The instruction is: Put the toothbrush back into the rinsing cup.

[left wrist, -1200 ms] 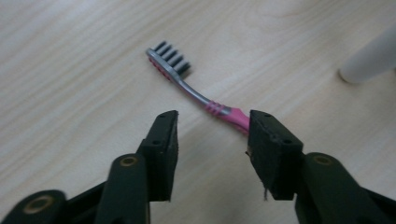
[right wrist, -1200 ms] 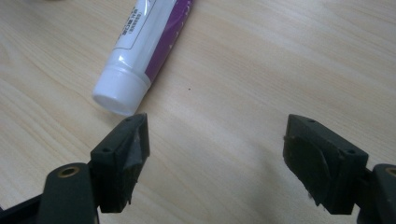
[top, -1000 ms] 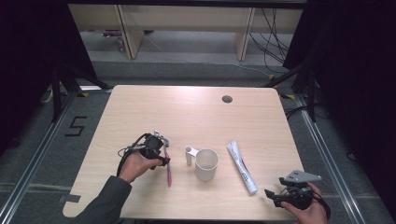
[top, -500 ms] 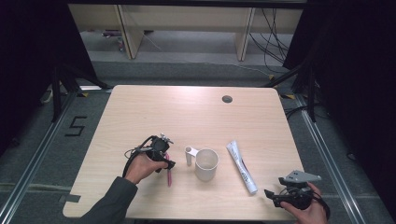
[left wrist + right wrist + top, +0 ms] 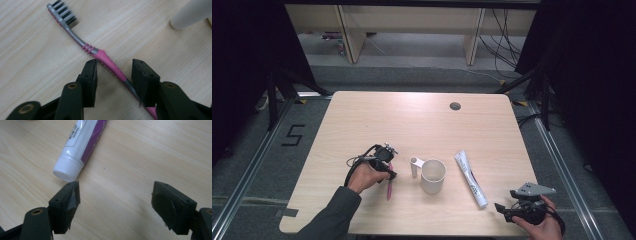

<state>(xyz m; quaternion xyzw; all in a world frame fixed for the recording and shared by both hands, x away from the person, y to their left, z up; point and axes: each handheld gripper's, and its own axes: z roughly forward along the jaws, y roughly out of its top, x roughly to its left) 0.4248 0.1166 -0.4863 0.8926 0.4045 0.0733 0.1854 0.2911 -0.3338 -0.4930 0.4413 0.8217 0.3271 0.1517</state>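
Pink toothbrush (image 5: 110, 62) flat on worktop (image 5: 422, 125), left tongs (image 5: 113, 72) spread astride handle; next: clench, lift. Right tongs (image 5: 115, 195) spread, idle beside toothpaste tube (image 5: 80, 142).

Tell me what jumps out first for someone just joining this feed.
The pink toothbrush lying flat between the left gripper's open fingers, left of the white mug. Then the toothpaste tube, capped end just ahead of the open right gripper at the table's near right corner.

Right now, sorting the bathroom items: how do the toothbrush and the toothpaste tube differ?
The toothbrush is thin, pink and grey, lying between the left gripper's open jaws; the toothpaste tube is fat, white and purple, ahead of the open right gripper, outside its jaws. Both lie flat on the table.
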